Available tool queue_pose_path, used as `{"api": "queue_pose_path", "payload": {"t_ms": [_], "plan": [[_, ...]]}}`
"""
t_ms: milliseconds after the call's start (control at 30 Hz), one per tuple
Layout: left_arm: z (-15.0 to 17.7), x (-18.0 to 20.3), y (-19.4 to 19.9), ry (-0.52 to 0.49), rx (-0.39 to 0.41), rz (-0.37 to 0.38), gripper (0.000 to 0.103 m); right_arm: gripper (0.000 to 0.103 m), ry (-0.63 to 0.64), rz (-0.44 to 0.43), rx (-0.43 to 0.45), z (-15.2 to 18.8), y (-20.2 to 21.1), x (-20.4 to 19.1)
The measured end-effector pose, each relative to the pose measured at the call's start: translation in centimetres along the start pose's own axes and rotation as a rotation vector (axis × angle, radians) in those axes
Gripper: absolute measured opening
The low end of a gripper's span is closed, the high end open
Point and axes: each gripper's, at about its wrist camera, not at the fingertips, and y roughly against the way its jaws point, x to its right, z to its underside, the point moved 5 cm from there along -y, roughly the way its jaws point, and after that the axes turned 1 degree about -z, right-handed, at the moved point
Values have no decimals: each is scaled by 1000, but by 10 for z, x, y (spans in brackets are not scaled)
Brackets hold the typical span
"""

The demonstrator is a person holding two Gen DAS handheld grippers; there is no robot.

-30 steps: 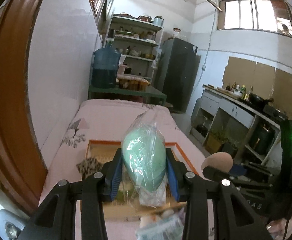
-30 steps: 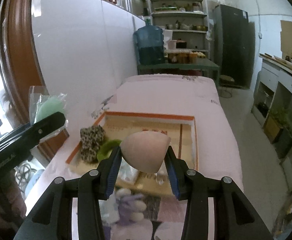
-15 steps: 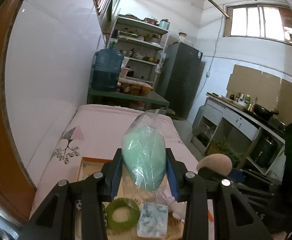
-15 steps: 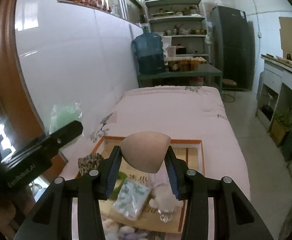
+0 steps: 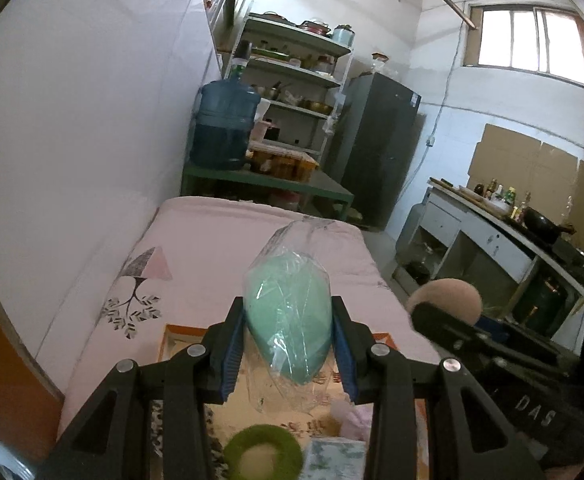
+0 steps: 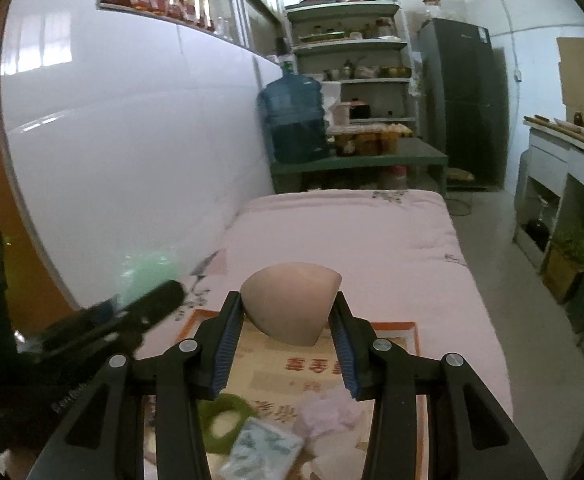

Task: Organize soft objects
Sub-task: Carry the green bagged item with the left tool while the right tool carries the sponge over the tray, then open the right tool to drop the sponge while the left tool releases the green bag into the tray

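My left gripper [image 5: 288,344] is shut on a mint-green sponge in a clear plastic wrapper [image 5: 288,320], held above the cardboard tray [image 5: 172,340]. My right gripper [image 6: 288,336] is shut on a beige teardrop sponge [image 6: 290,306], also over the tray [image 6: 387,330]. That beige sponge [image 5: 445,294] shows at the right of the left wrist view; the green sponge [image 6: 148,272] shows blurred at the left of the right wrist view. In the tray lie a green ring [image 5: 264,454], a patterned packet [image 6: 264,450] and a pale pink soft piece [image 6: 327,414].
The tray rests on a pink quilted bed [image 6: 351,232] along a white wall [image 5: 72,120]. Beyond the bed stand a green table [image 6: 355,160] with a blue water jug [image 6: 293,116], shelves and a dark fridge [image 6: 465,96]. A counter [image 5: 491,224] runs along the right.
Both grippers have moved forward over the bed with their sponges still gripped. The tray has slid toward the bottom of both views, and the speckled piece has left the right wrist view.
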Motion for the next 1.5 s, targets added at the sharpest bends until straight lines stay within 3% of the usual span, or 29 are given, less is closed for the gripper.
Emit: {"api": "queue_pose_path", "payload": {"t_ms": [467, 933, 1500], "plan": [[27, -35, -45, 22, -119, -35, 40, 45, -34, 31, -158, 40, -60, 33], [58, -29, -77, -8, -243, 6, 40, 45, -44, 27, -241, 61, -86, 44], [87, -33, -99, -37, -368, 4, 40, 45, -75, 39, -342, 82, -111, 55]]}}
